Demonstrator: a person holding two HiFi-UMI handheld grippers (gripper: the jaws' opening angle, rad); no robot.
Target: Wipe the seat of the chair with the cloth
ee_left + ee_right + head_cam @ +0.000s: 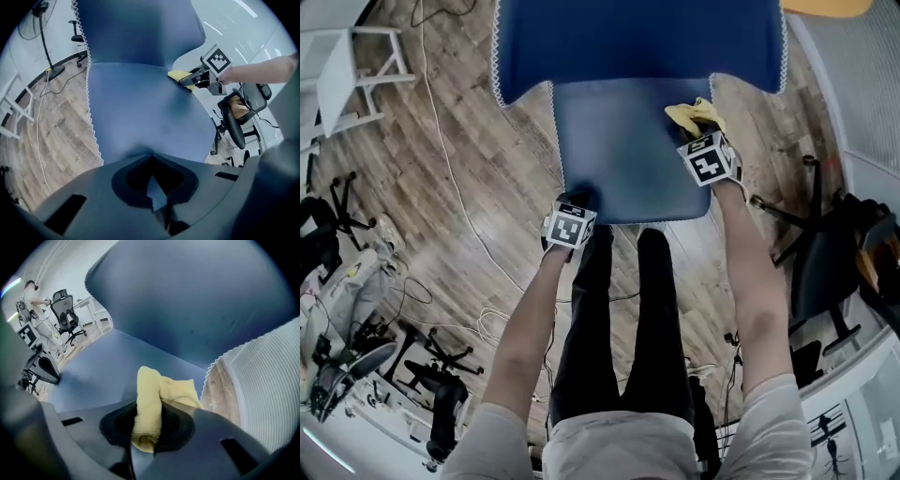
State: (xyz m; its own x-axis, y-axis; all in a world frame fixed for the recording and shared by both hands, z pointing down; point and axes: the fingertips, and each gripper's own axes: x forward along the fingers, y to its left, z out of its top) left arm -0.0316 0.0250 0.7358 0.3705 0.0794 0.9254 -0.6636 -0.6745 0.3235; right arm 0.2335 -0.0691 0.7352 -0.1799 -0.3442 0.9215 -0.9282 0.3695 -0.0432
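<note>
The blue chair seat (619,155) lies below me, its backrest (637,37) on the far side. A yellow cloth (695,114) rests on the seat's far right corner, and my right gripper (705,141) is shut on it. In the right gripper view the cloth (154,390) bunches out between the jaws of that gripper (150,413) onto the seat (103,366). My left gripper (572,211) is at the seat's front left corner. In its own view the left gripper (152,159) looks shut on the seat's front edge (145,108), with the cloth (179,75) and right gripper (199,79) far across.
The person's legs (623,309) stand just before the seat. Black office chairs (825,272) crowd the right side. A white stand (356,66), cables (441,141) and tripod gear (347,319) lie on the wood floor to the left.
</note>
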